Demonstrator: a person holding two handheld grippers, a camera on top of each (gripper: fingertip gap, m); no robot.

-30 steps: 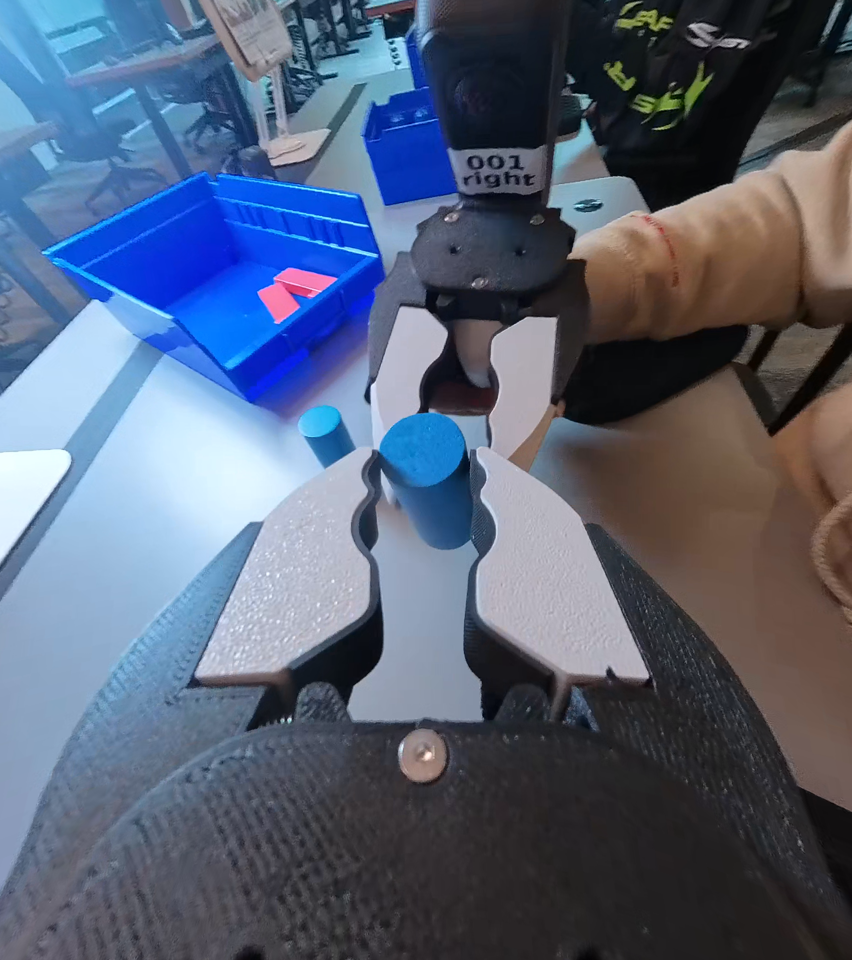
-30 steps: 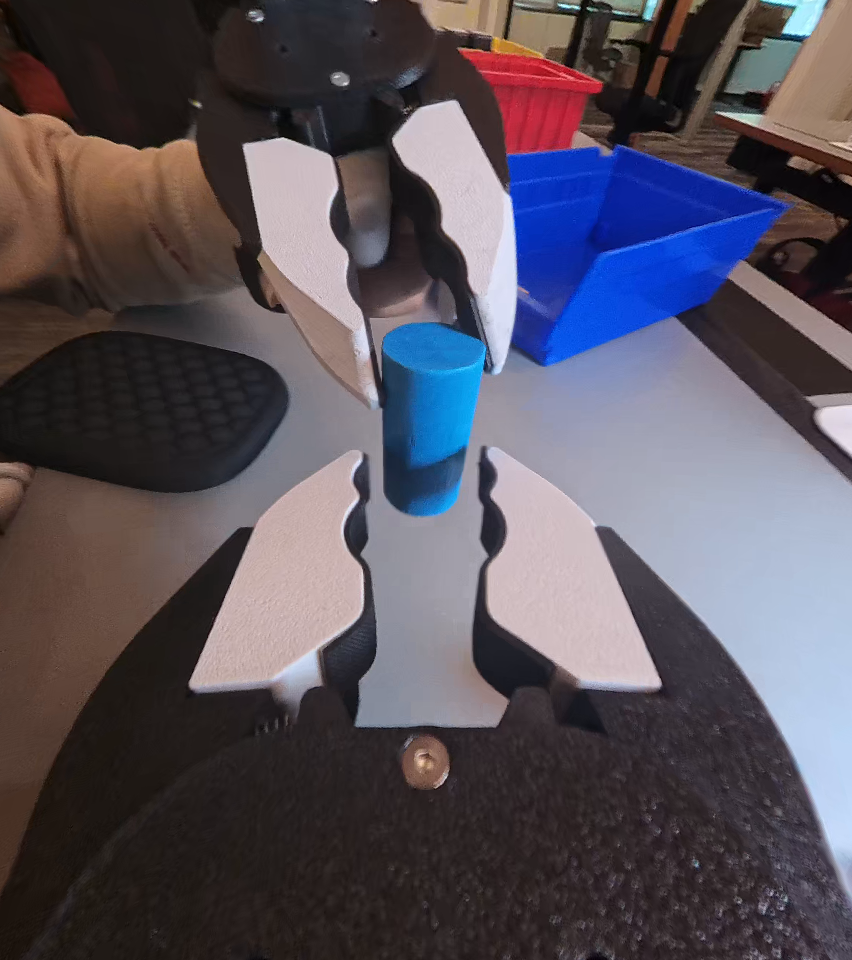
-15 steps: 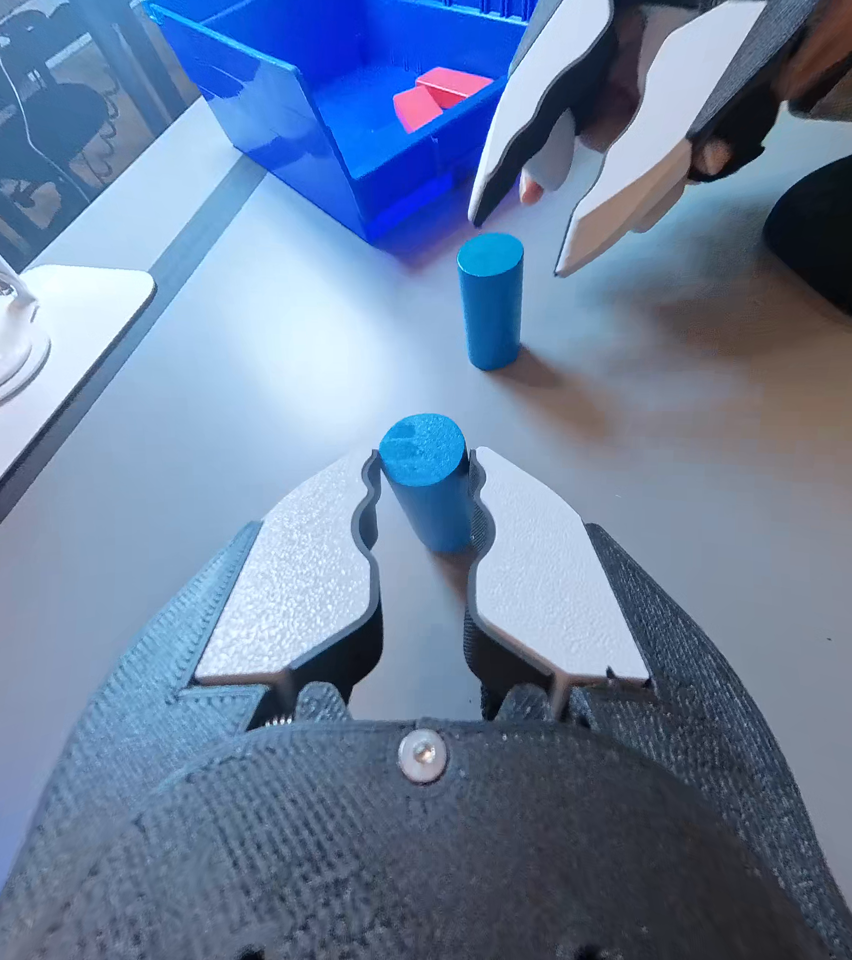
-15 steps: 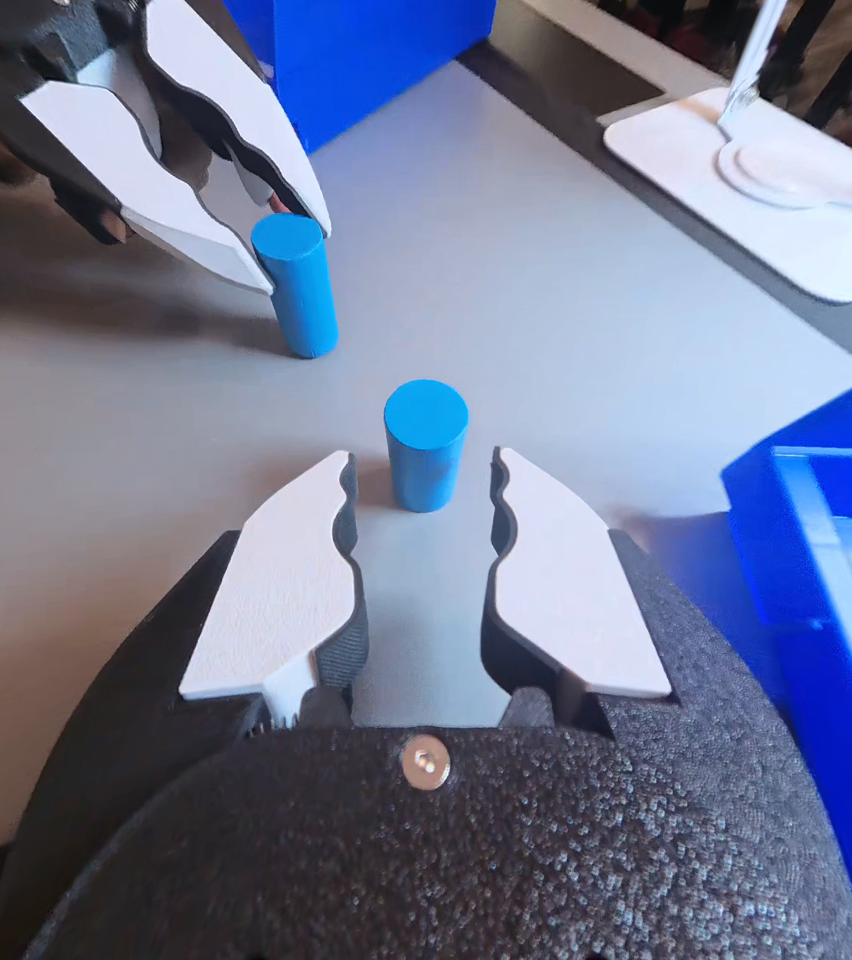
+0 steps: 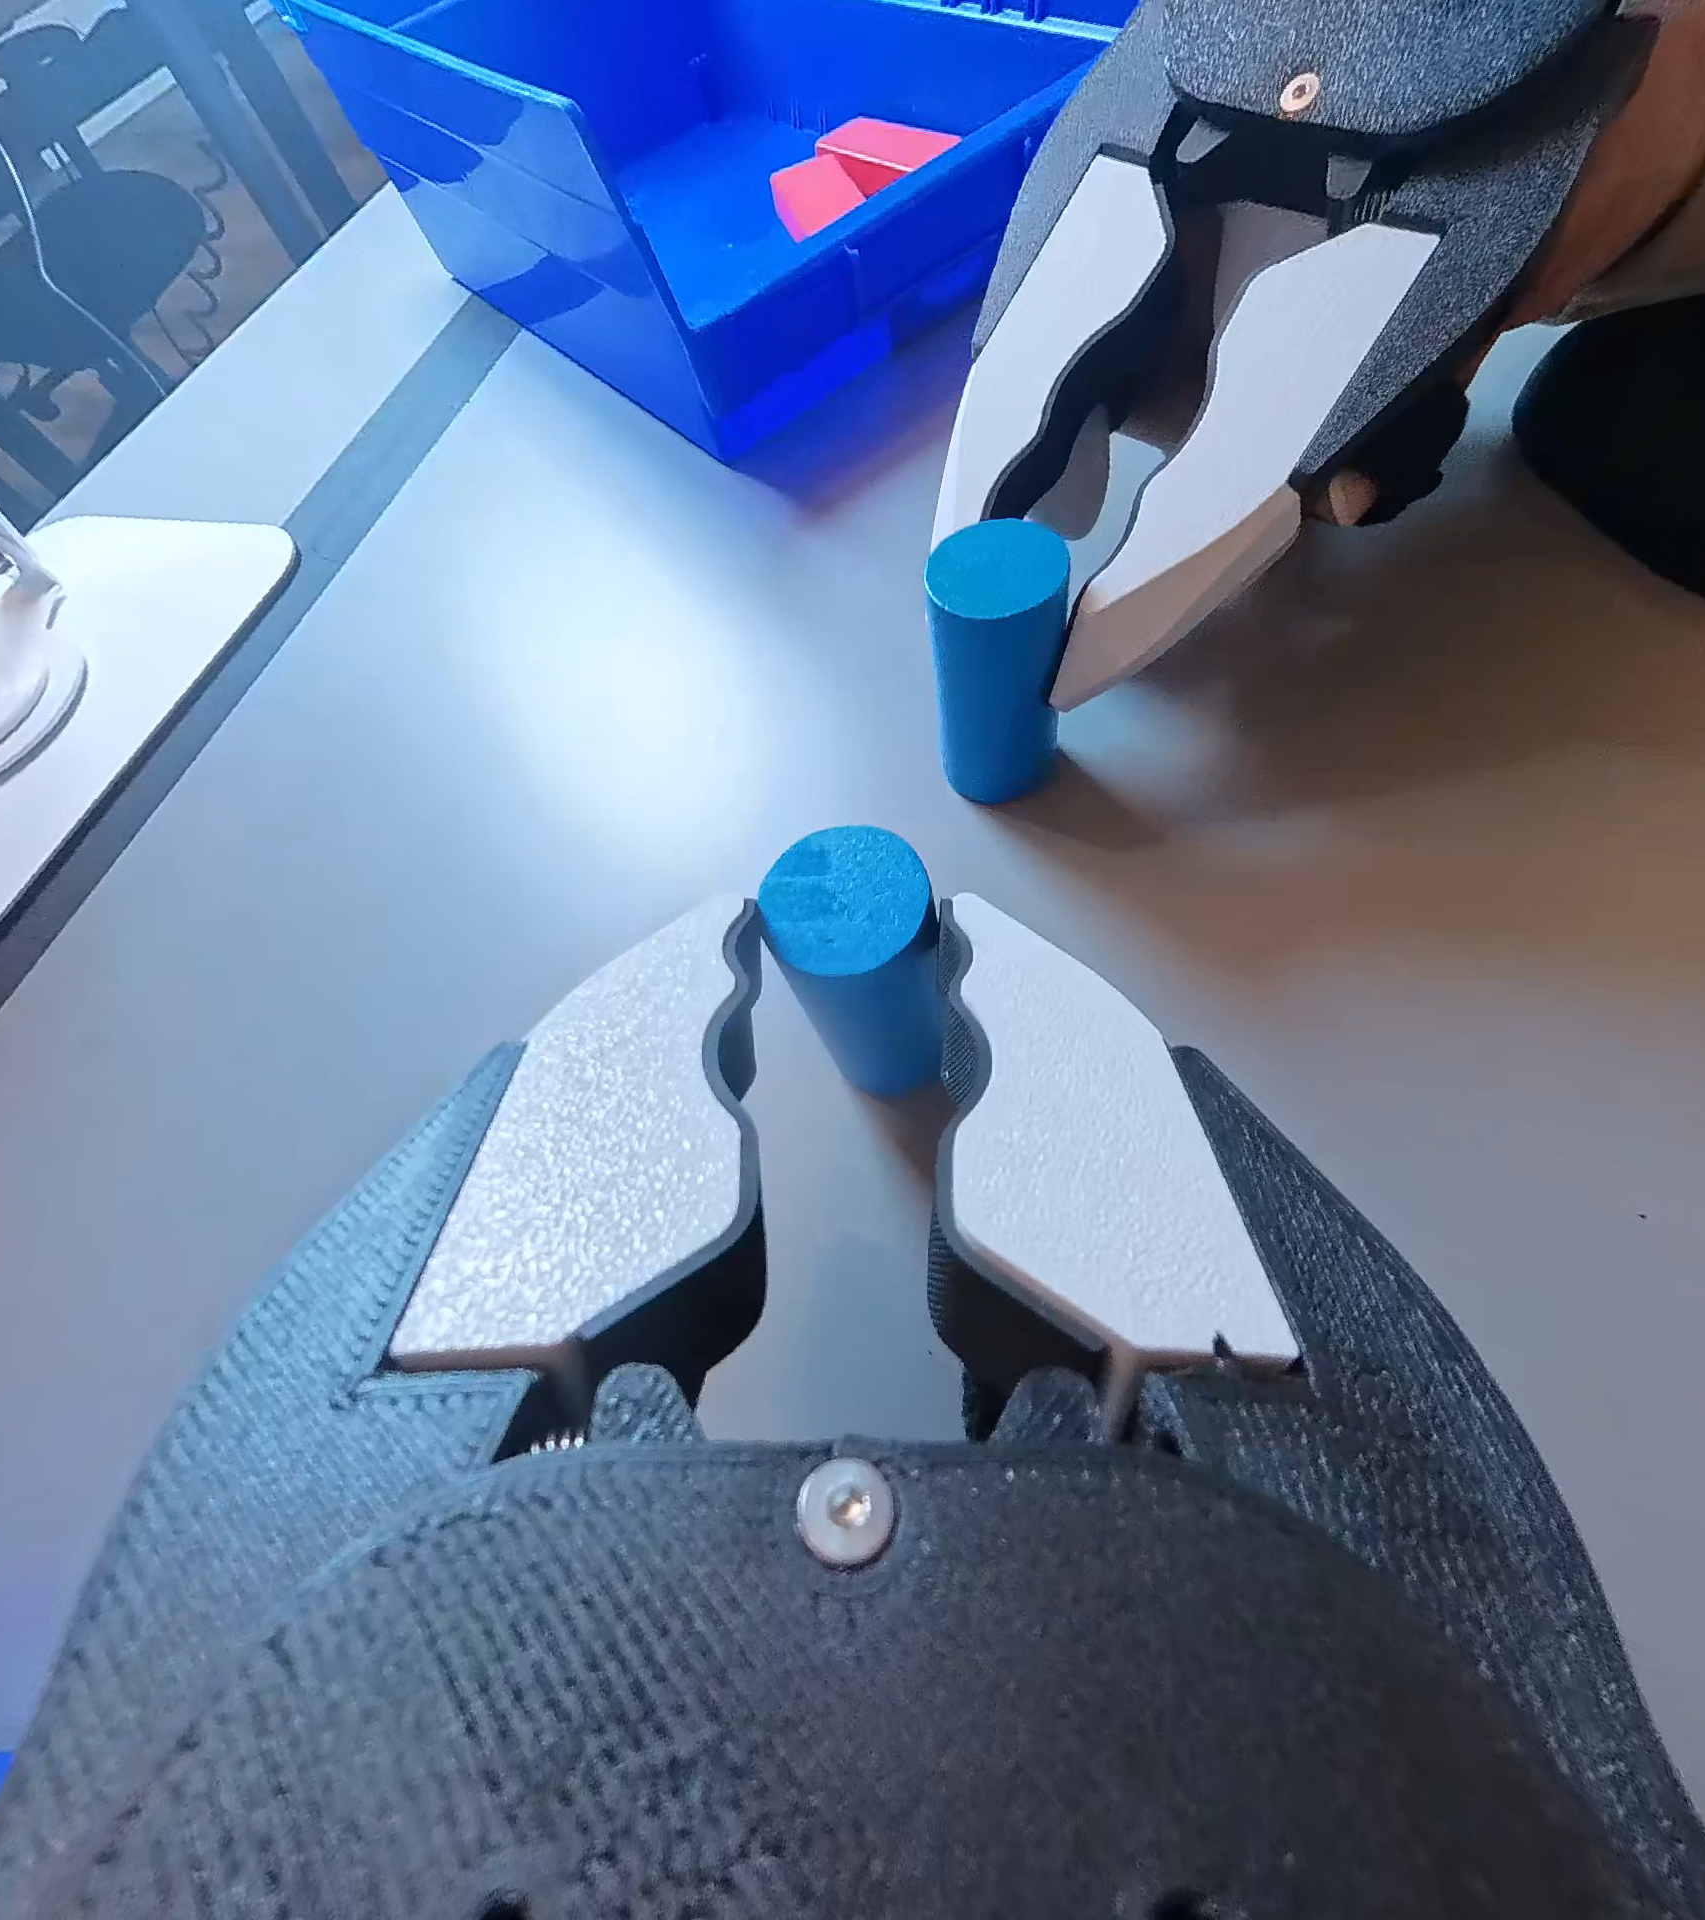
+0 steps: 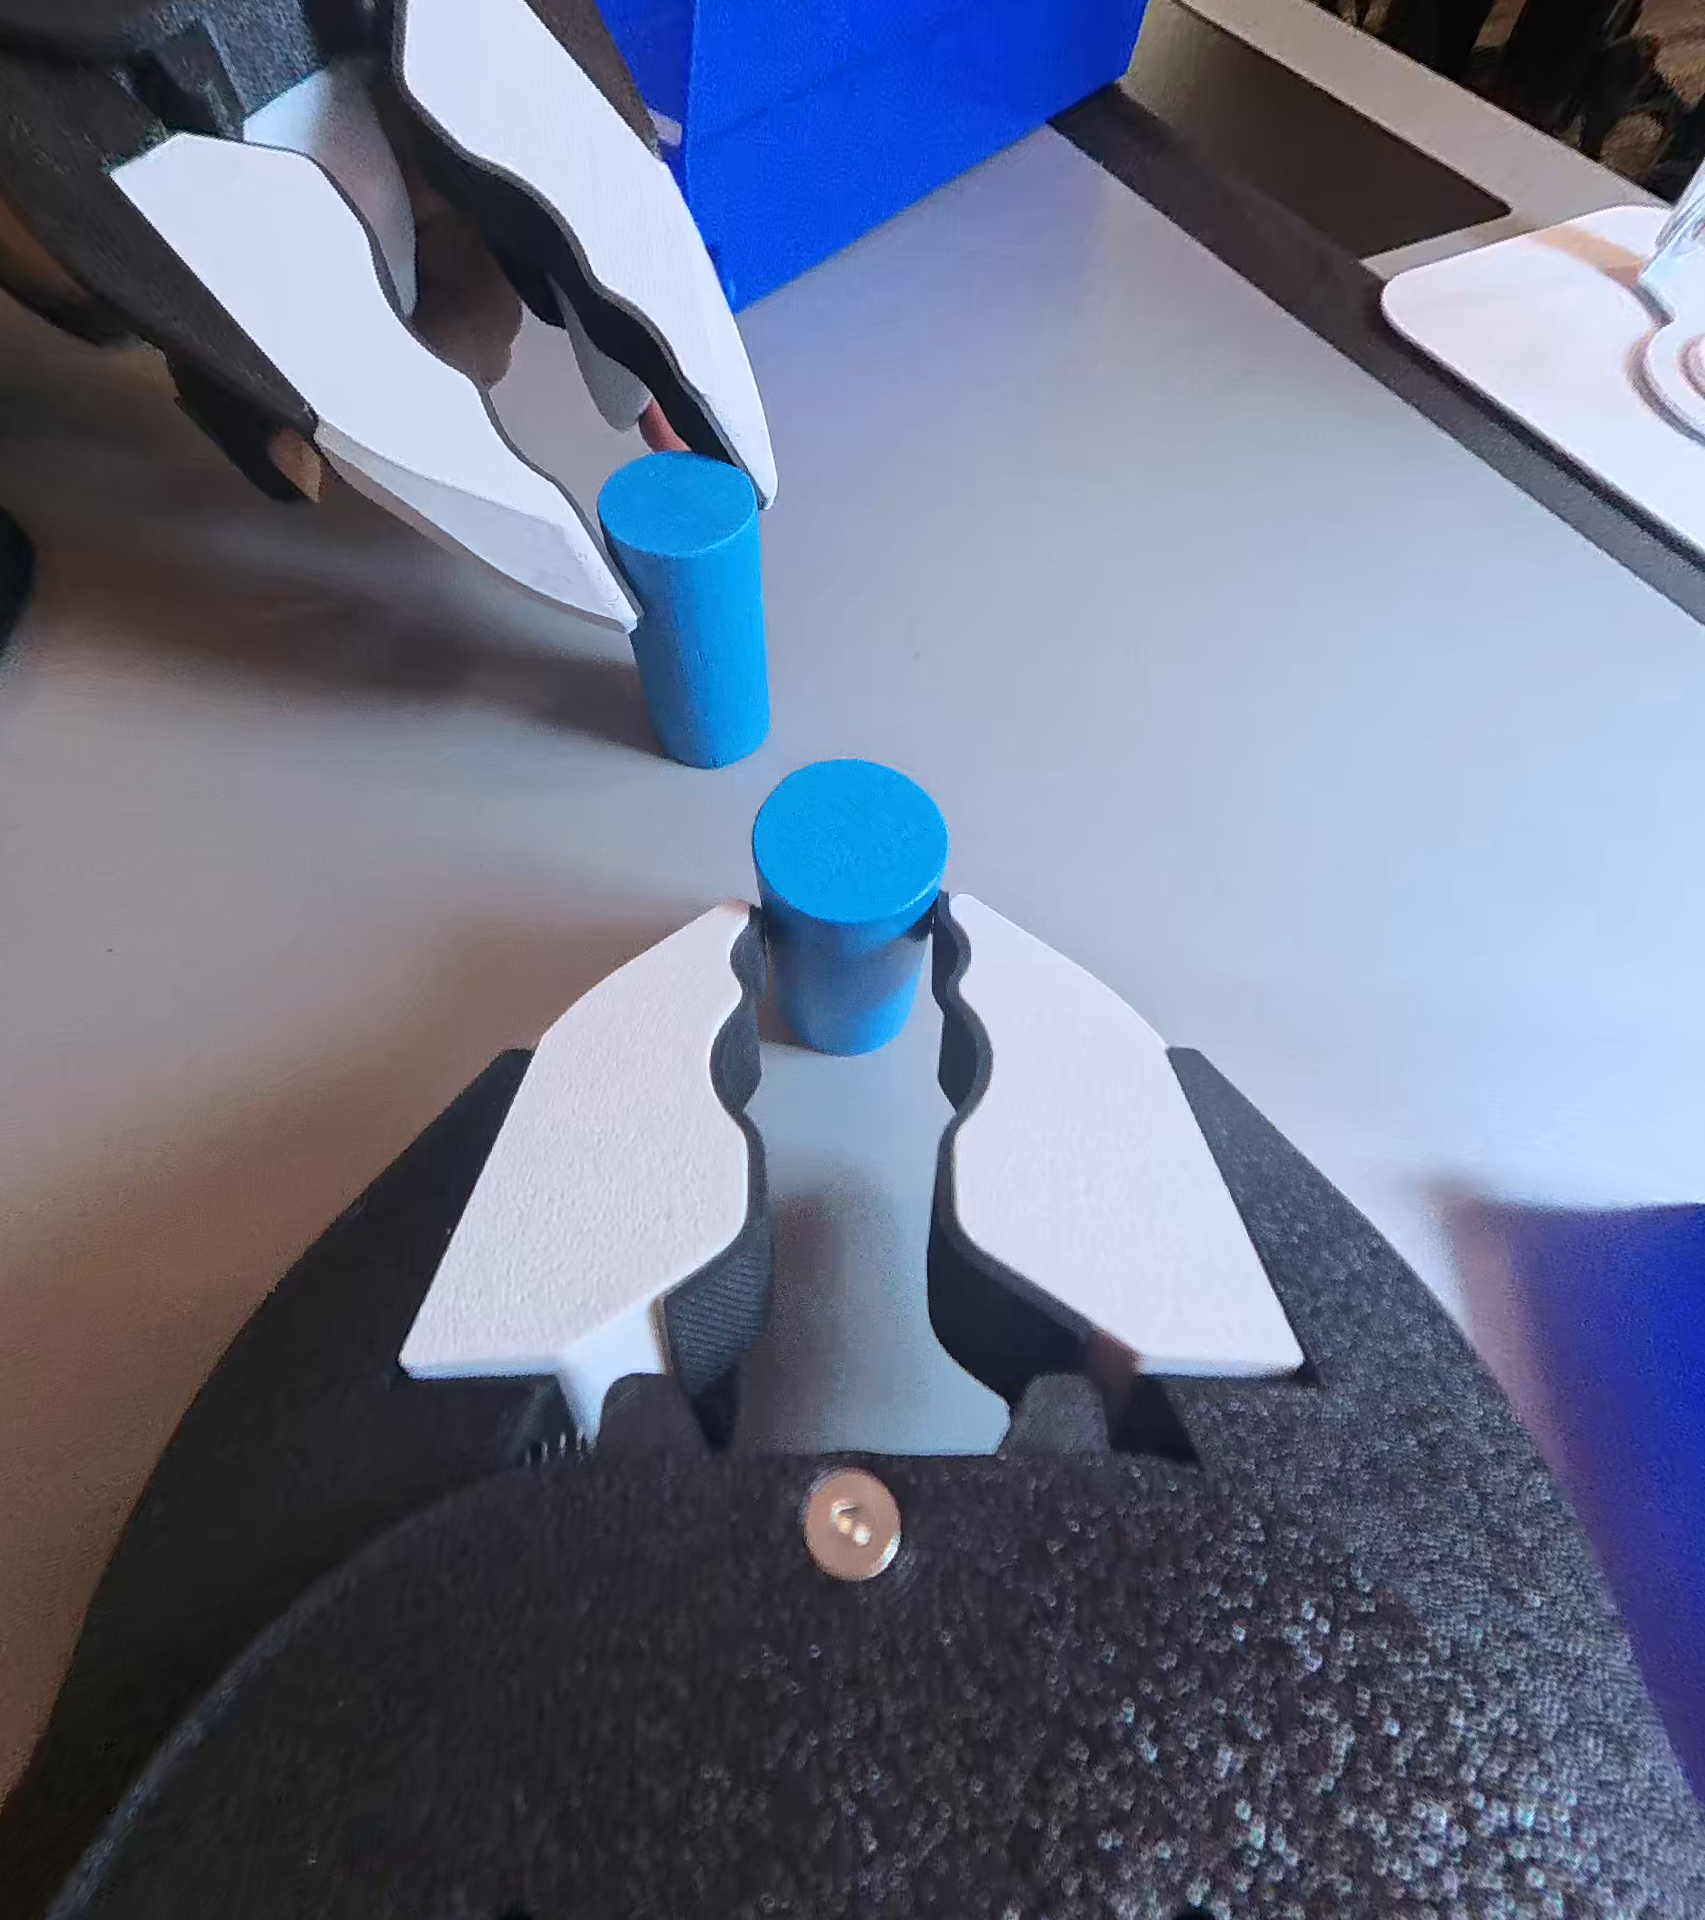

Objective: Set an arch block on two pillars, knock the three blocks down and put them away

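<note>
Opposed close views, perhaps sharing both pillars (image 5: 853, 977).

The left gripper (image 5: 846, 914) is held low, its jaws closed on an upright blue pillar (image 5: 853, 982) at the fingertips (image 5: 713, 930). The right gripper (image 6: 846, 914) is likewise closed on a second blue pillar (image 6: 843, 935) (contact on its far side is probably made, though partly hidden). Both are angled downward, facing each other.

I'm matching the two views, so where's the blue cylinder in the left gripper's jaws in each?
Left wrist view: blue cylinder at centre, between the near jaws.
Right wrist view: upper left, between the far jaws.
Shared landmark: the white stand base.
</note>
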